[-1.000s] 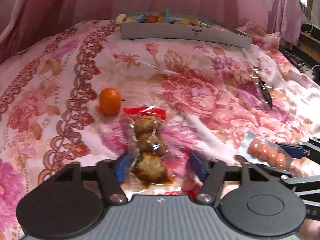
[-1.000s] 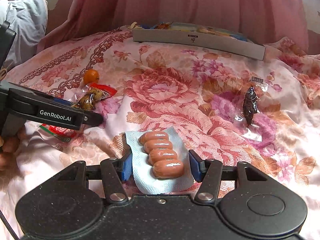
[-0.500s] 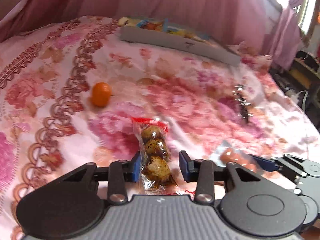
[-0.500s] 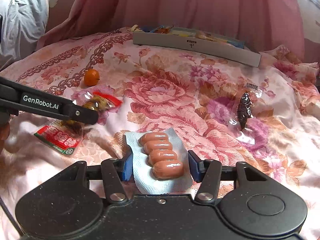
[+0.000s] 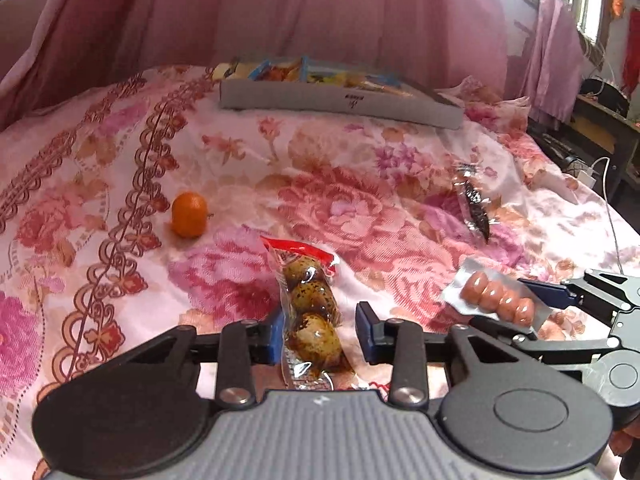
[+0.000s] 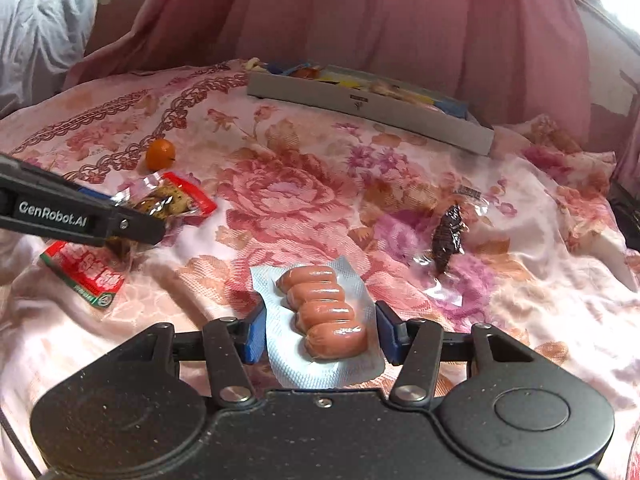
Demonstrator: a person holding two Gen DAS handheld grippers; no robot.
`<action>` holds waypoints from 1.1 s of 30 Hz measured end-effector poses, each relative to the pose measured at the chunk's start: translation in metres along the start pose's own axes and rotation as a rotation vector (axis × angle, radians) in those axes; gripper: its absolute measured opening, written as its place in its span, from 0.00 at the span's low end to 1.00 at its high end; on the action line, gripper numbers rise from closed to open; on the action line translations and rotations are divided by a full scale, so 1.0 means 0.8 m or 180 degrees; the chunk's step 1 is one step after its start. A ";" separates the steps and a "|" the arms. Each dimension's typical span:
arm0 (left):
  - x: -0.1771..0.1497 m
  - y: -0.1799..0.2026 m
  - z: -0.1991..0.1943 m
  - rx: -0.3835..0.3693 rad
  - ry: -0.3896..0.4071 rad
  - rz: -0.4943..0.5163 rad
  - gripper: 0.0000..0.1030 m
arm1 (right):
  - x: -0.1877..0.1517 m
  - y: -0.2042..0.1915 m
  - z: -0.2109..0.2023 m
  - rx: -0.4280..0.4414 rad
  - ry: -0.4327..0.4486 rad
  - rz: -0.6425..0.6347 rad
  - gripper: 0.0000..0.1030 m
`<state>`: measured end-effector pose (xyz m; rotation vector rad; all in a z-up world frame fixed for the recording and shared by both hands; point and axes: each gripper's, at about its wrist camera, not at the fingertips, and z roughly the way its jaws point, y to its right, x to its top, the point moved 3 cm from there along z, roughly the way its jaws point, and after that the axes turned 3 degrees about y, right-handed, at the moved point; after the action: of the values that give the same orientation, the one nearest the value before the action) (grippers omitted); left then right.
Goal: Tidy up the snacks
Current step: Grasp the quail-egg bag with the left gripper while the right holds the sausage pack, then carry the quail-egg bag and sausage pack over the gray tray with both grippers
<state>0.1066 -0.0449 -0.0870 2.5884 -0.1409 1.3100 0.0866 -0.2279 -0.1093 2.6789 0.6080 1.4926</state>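
Snacks are in transit: the left gripper [image 5: 318,334] clamps a clear red-topped pouch of speckled eggs [image 5: 310,312]; the right gripper [image 6: 320,330] clamps a pale-blue blister pack of four sausages [image 6: 322,312]. Carry both level to the grey cardboard tray [image 6: 368,110] at the floral bedspread's [image 6: 304,196] far edge, releasing only once inside.

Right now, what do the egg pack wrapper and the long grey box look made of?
Egg pack wrapper: clear glossy plastic film, by its glare and the eggs visible through it, with a red printed top. Grey box: apparently matte cardboard, with flat, dull walls and sharp edges; stiff plastic is possible.
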 end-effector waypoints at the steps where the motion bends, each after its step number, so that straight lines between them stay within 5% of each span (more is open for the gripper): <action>1: 0.001 0.002 -0.002 0.0003 0.0040 0.0032 0.37 | 0.001 -0.001 -0.001 0.0008 0.0015 -0.0011 0.54; 13: 0.042 -0.006 -0.001 -0.0200 0.0240 -0.0320 0.37 | 0.030 0.017 0.002 -0.0027 0.0304 -0.0022 0.54; 33: 0.255 0.021 0.149 -0.0297 0.0823 -0.0036 0.38 | 0.216 0.128 0.111 -0.0018 0.0717 -0.0322 0.54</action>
<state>0.3175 -0.0871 0.0122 2.3153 -0.1375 1.5789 0.2739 -0.2487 0.0038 2.4531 0.7347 1.7776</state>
